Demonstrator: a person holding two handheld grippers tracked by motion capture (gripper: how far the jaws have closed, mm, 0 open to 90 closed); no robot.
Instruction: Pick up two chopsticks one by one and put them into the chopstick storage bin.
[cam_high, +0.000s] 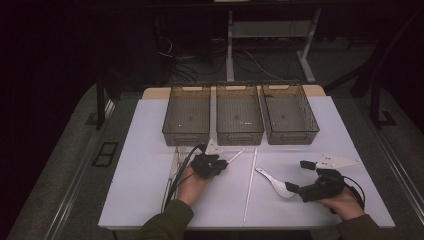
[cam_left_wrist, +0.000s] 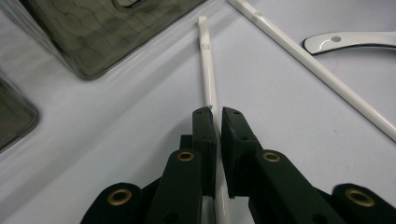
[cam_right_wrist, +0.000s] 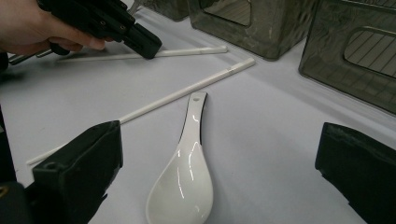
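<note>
Markings: none legible.
A small dark printed mark sits near the far end of the short white chopstick, in the upper middle of the left gripper view; it is too small to read. A similar faint mark sits near the end of the long white chopstick at the upper right, likewise unreadable. No other text, label or number can be made out.
</note>
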